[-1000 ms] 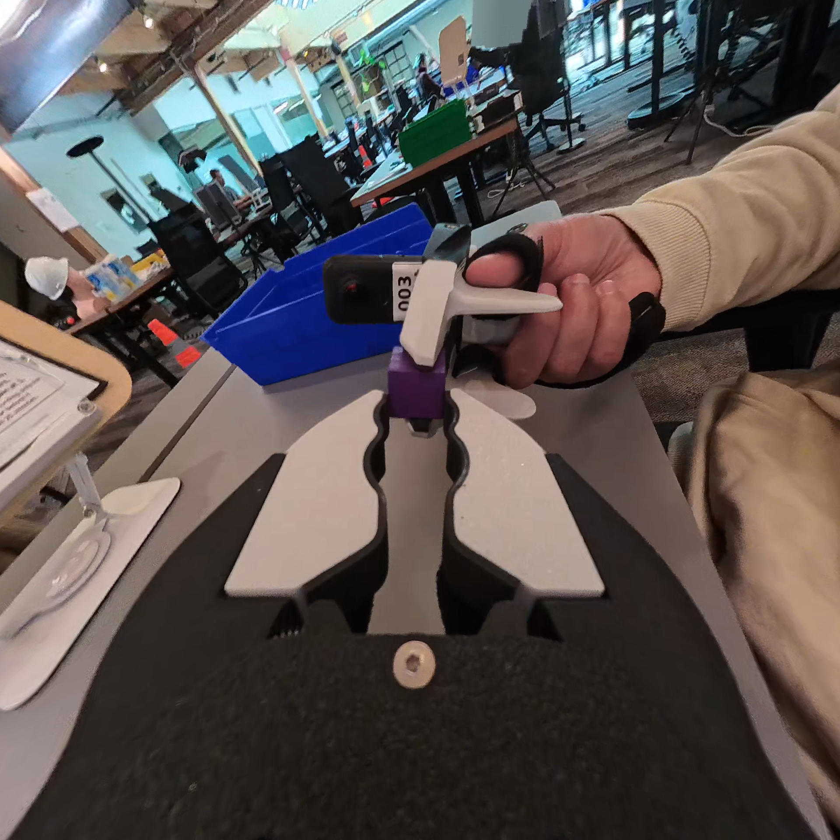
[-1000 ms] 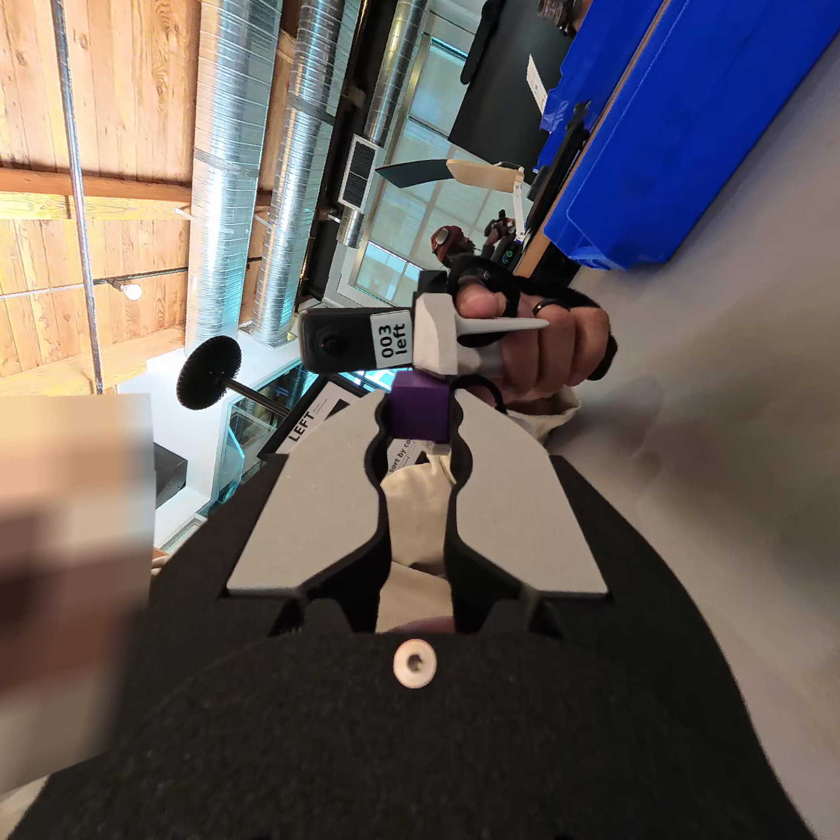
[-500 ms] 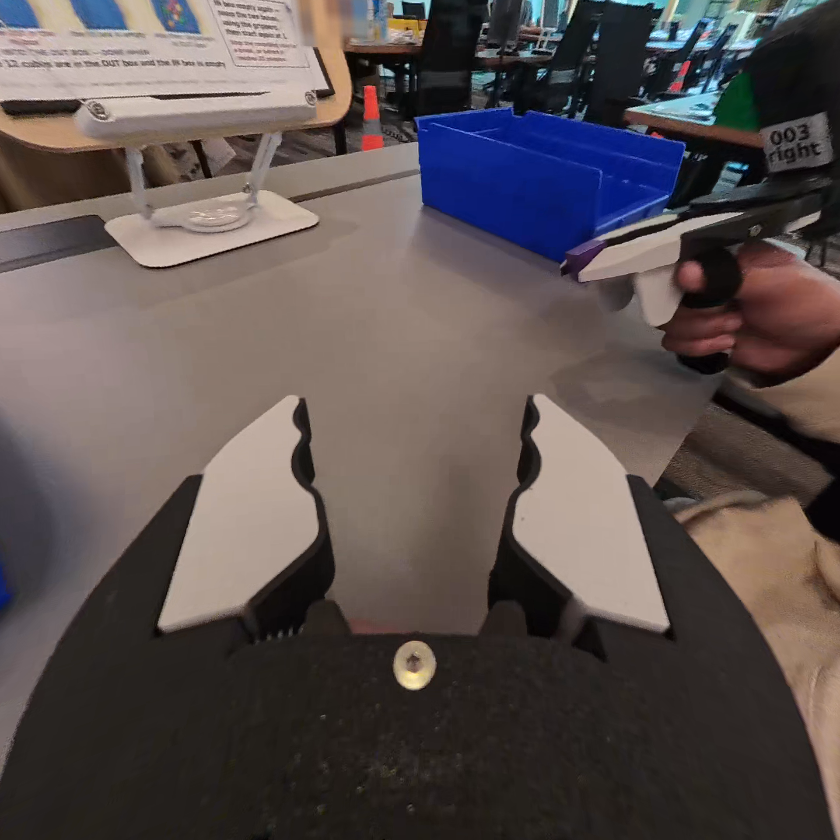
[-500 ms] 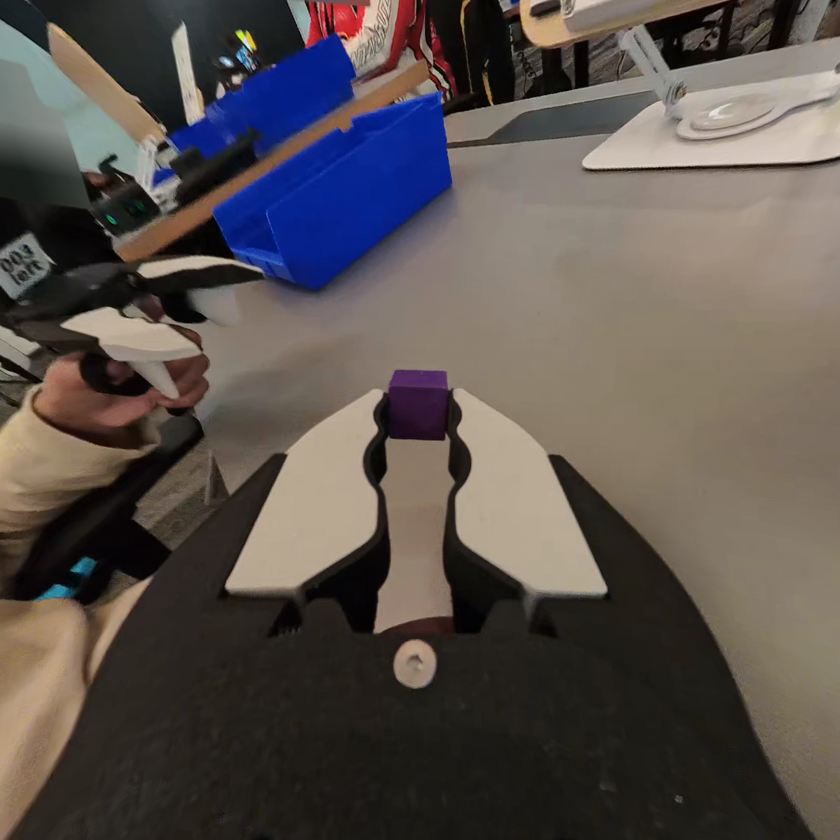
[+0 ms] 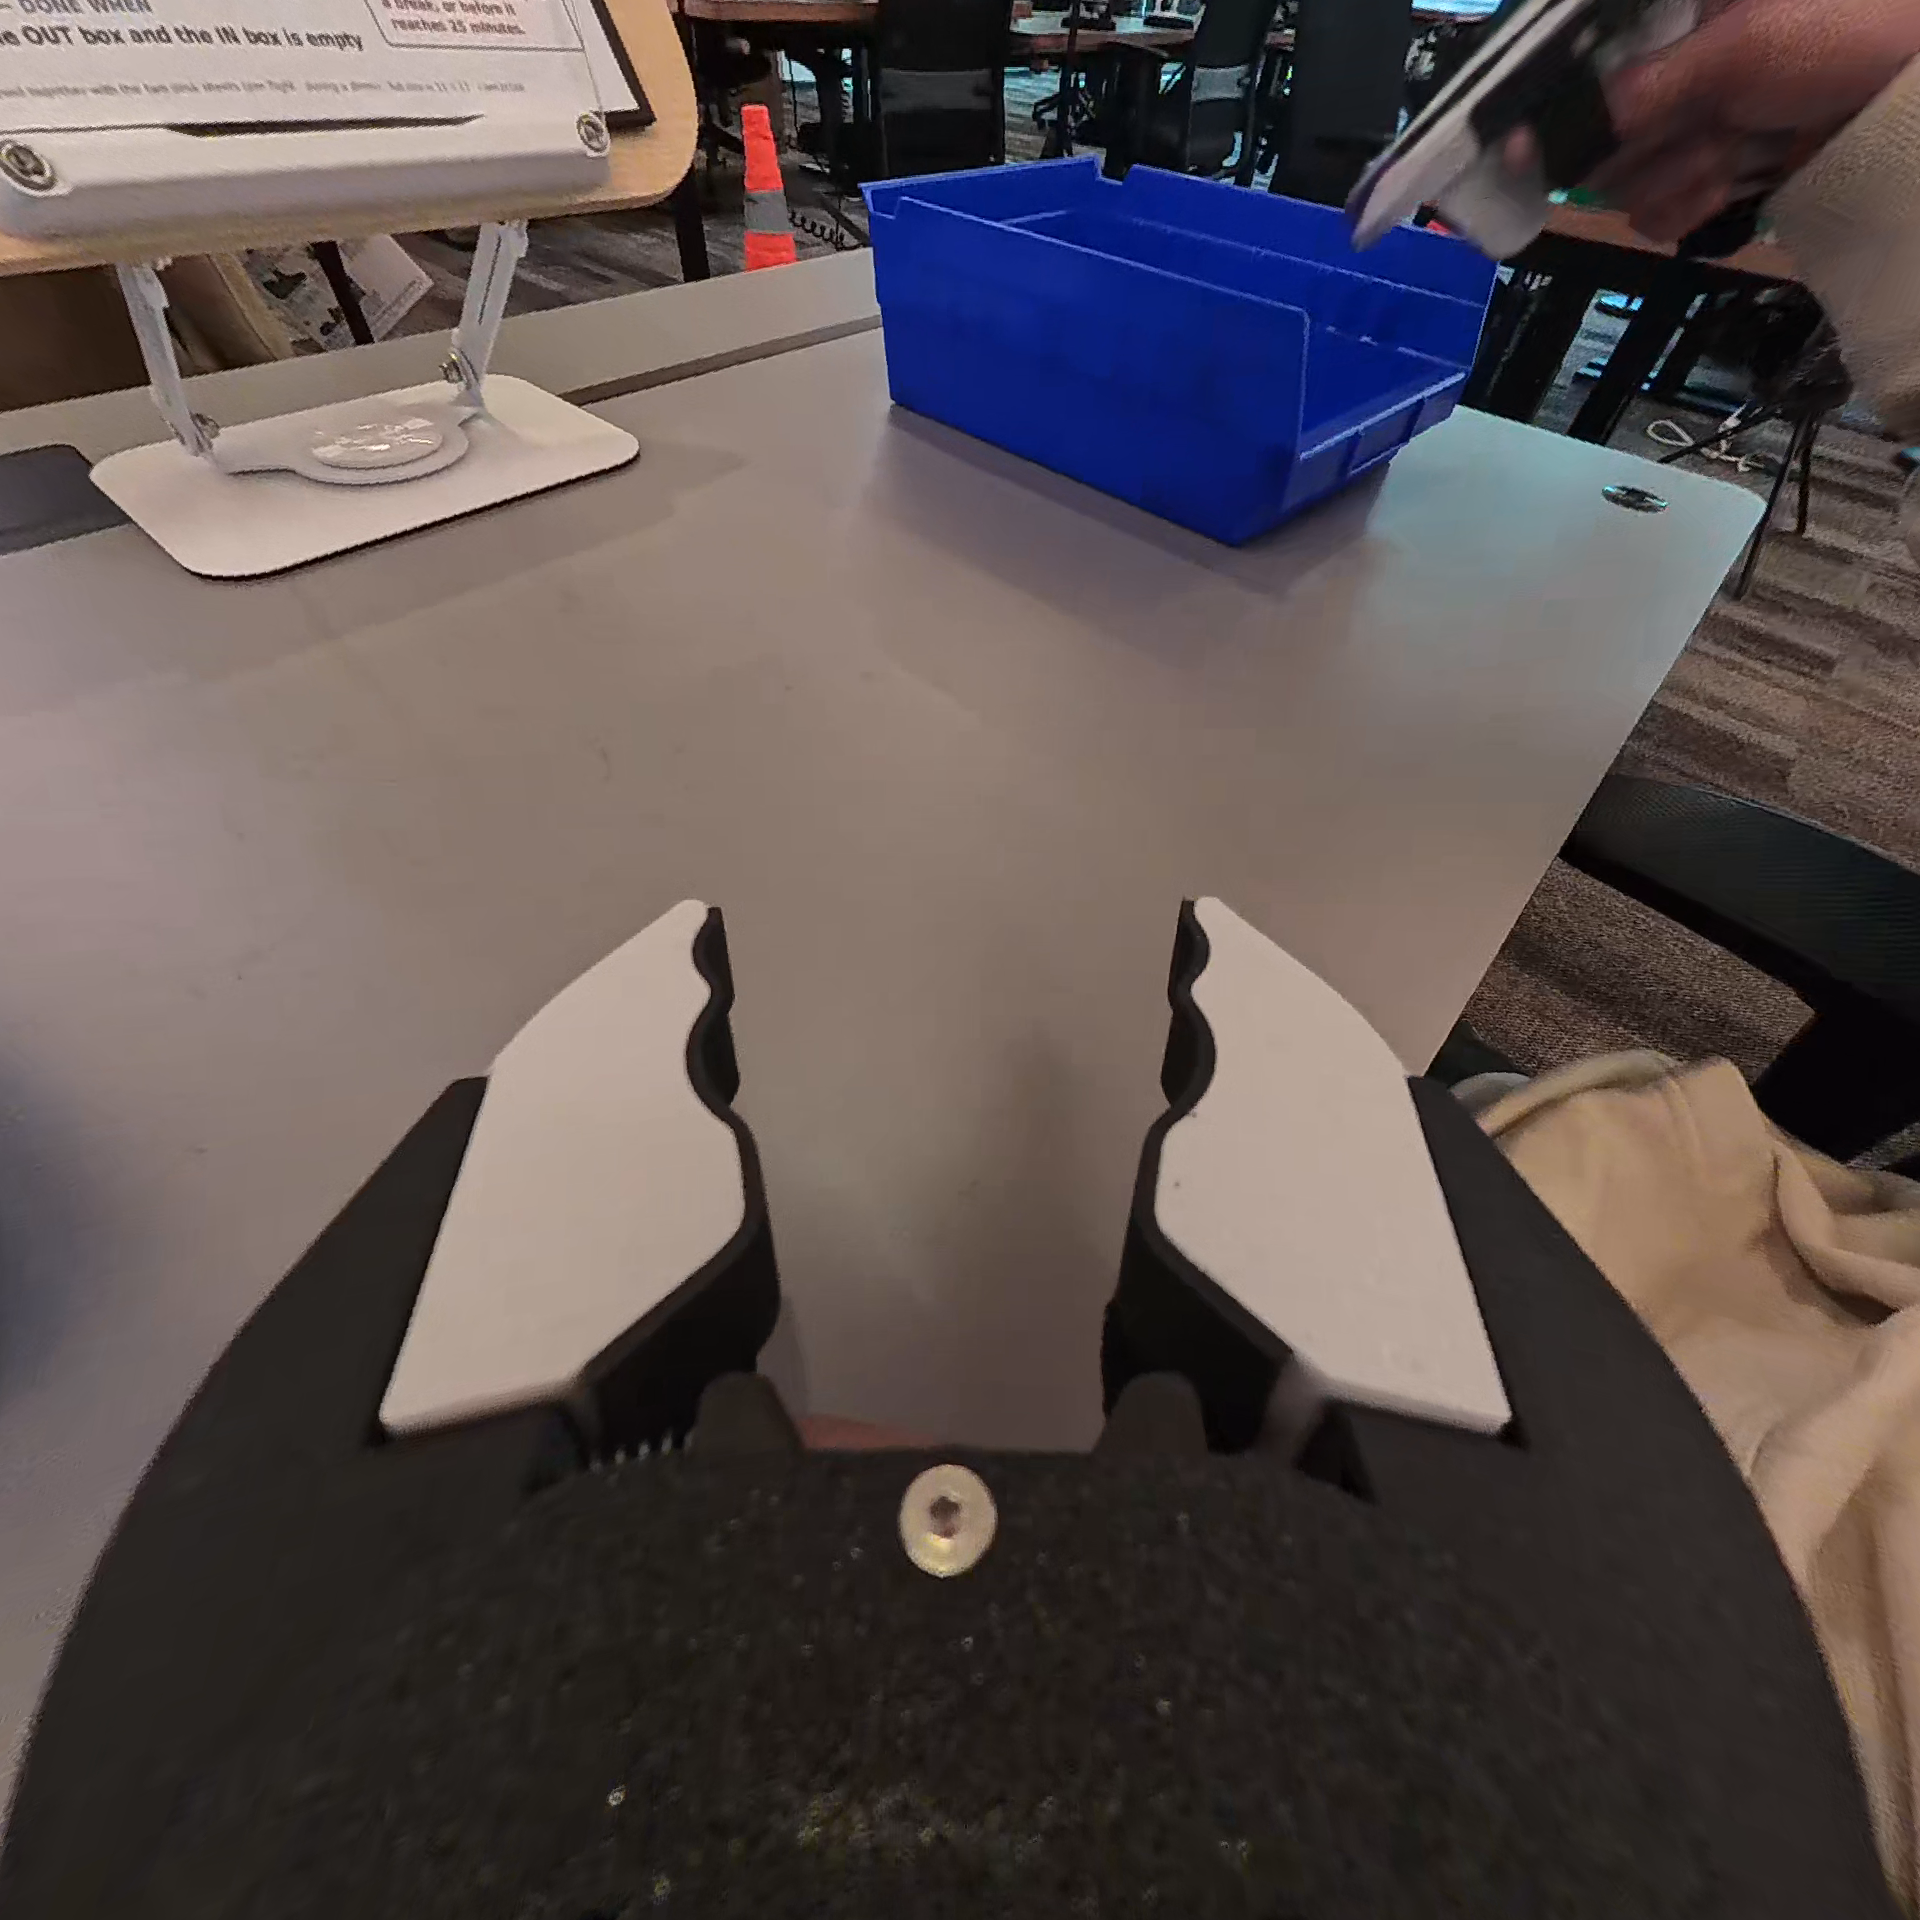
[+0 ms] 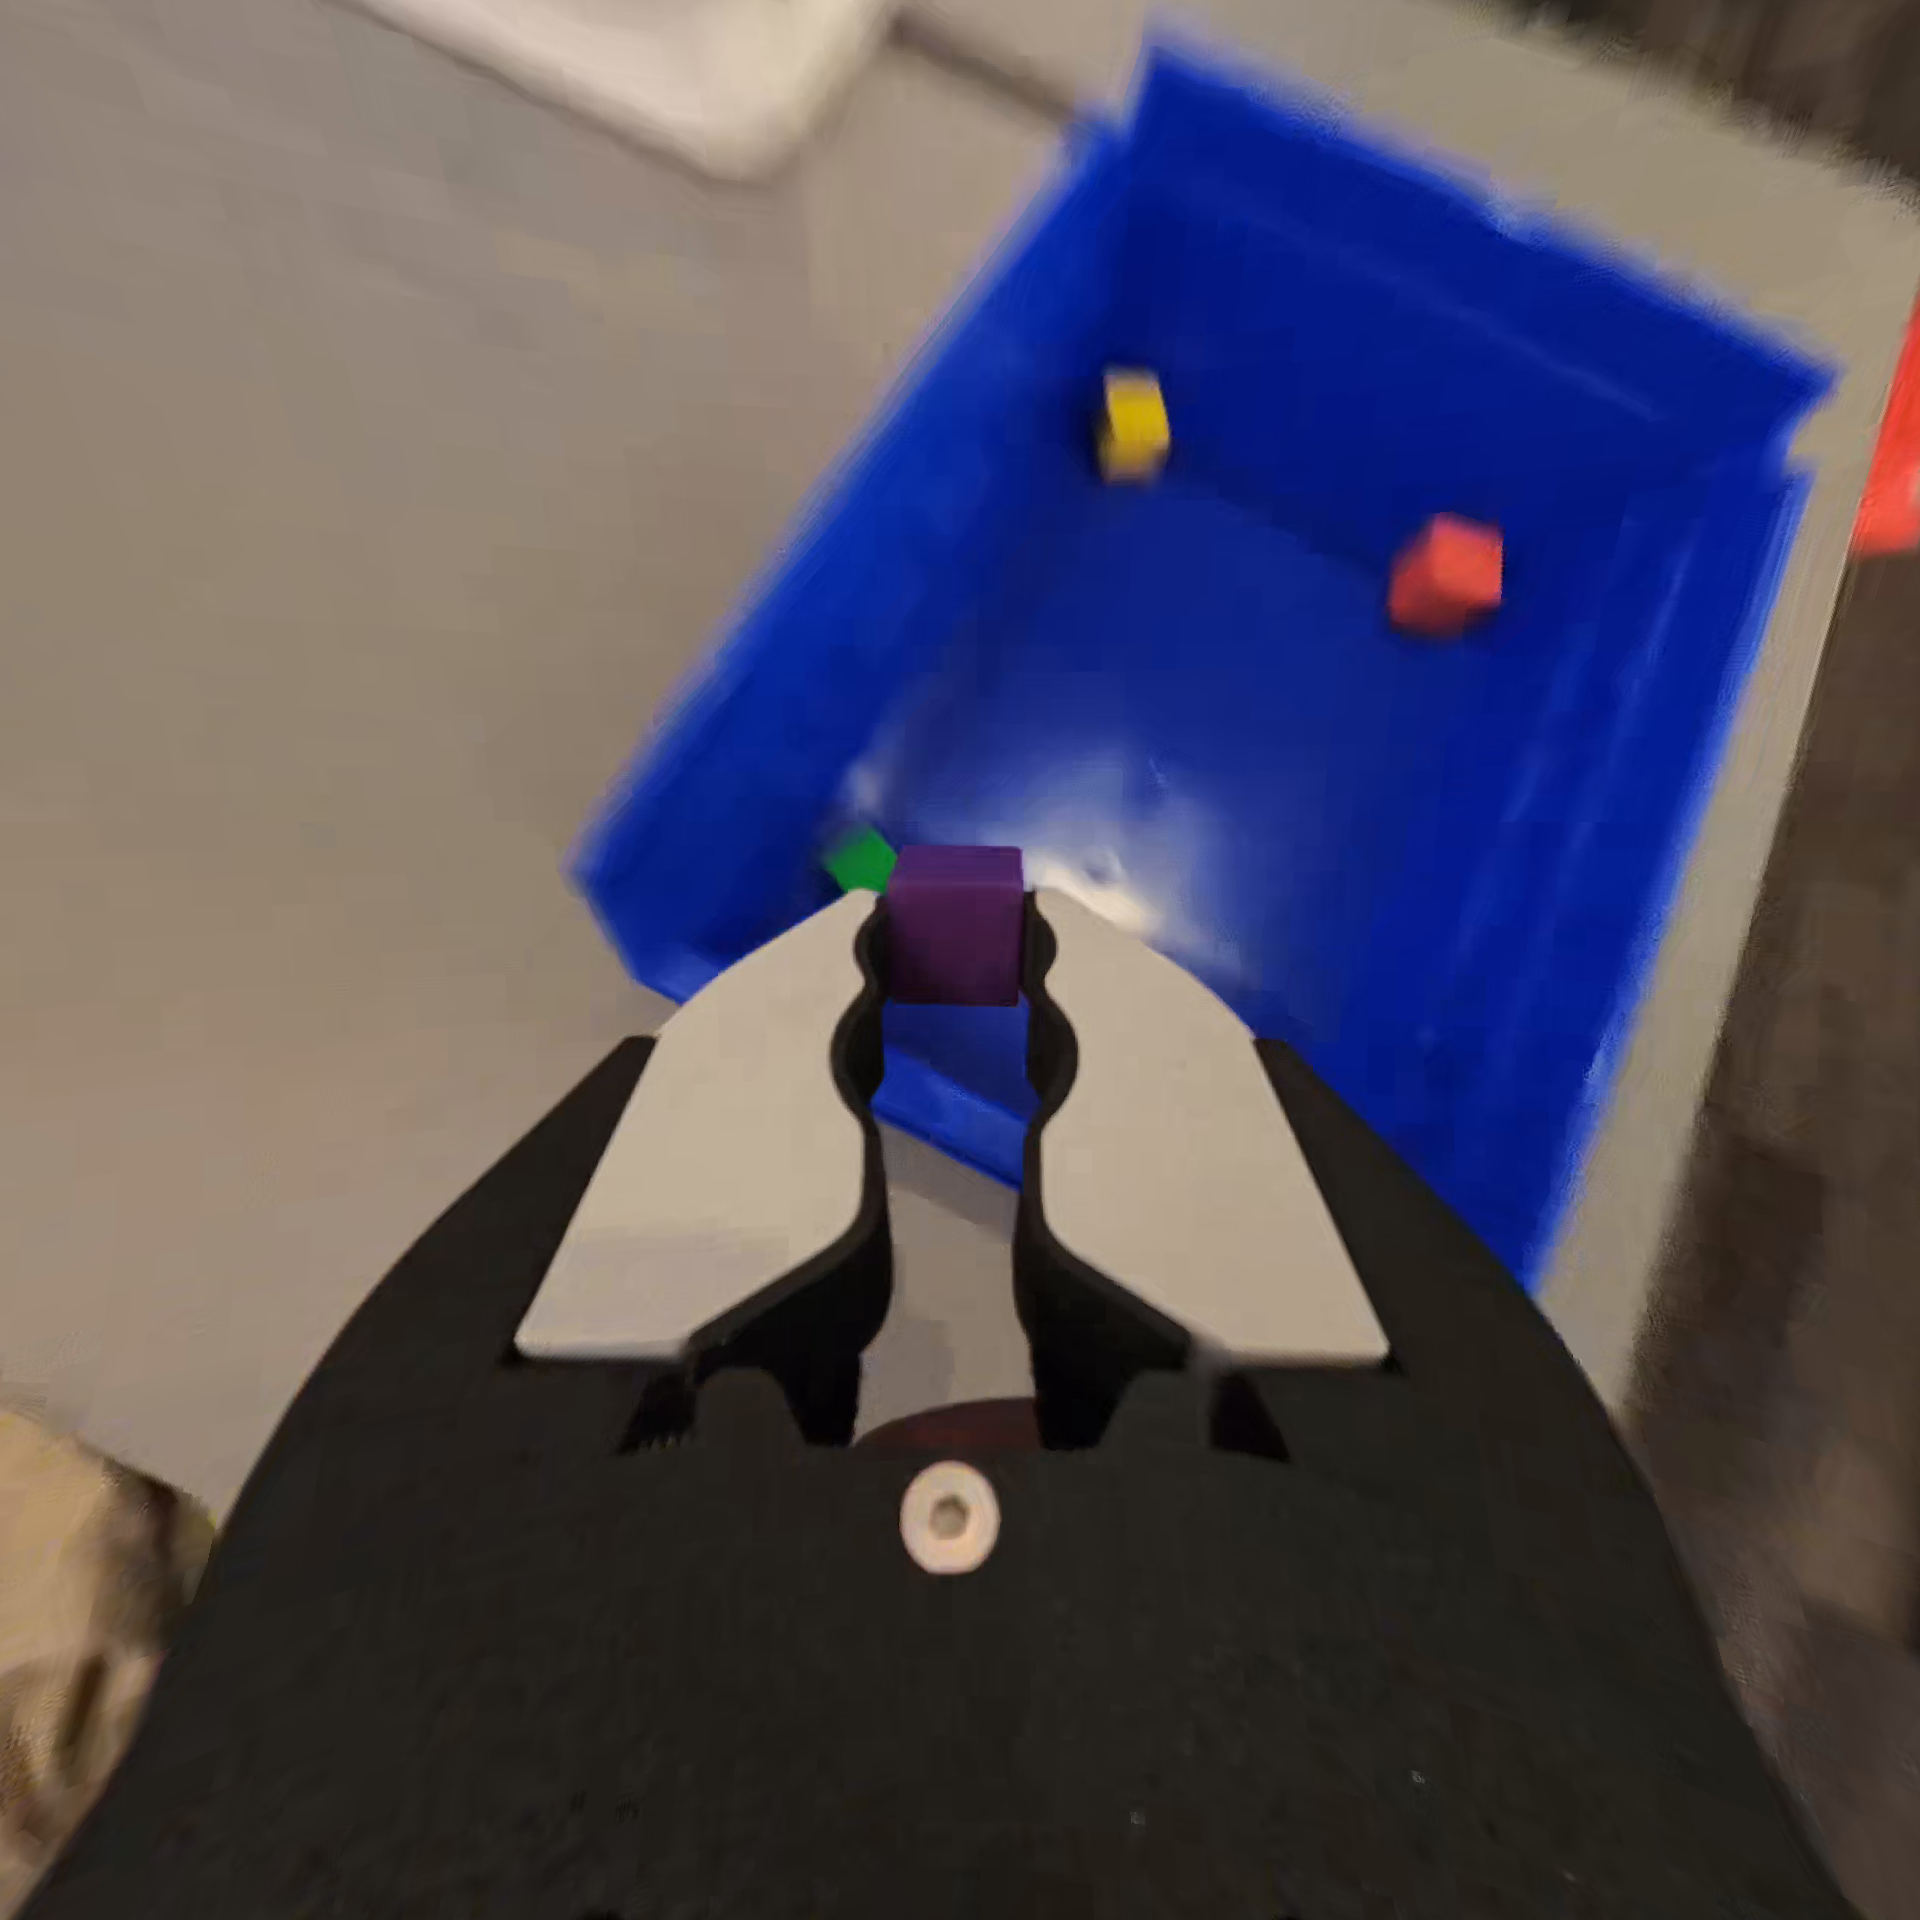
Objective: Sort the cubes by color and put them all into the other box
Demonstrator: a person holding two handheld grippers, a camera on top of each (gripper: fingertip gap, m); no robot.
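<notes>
1. Right gripper (image 6: 954, 914): fingers pinching a purple cube (image 6: 954, 935) at their tips. It hangs above the near edge of a blue box (image 6: 1662, 935), tilted down into it. The view is blurred, so small detail is unclear.
2. Inside that blue box, on its floor: a yellow cube (image 6: 1132, 421) near the far wall, a red cube (image 6: 1446, 574) toward the far right, and a green cube (image 6: 858, 858) in the near left corner. The green one is half hidden behind the purple cube and the left fingertip. The three lie well apart from one another.
3. Left gripper (image 5: 951, 935): fingers spread wide, nothing between them, held low over the bare grey table (image 5: 727, 727).
4. From the left wrist view, the blue box (image 5: 1091, 343) stands at the far right part of the table, open front toward the table's right edge. Its near wall hides what lies on the floor inside.
5. The right gripper (image 5: 1455, 156) shows blurred at the top right of that view, above the box, in a hand with a cream sleeve.
6. Far left on the table: a white stand (image 5: 364, 468) with a flat base, carrying a printed sheet on a board.
7. Beyond the table: an orange cone (image 5: 767, 187) on the floor, desks and dark chairs.
8. Cream cloth (image 5: 1714, 1299) of the person's clothing sits at the lower right, just beside the left gripper.
</notes>
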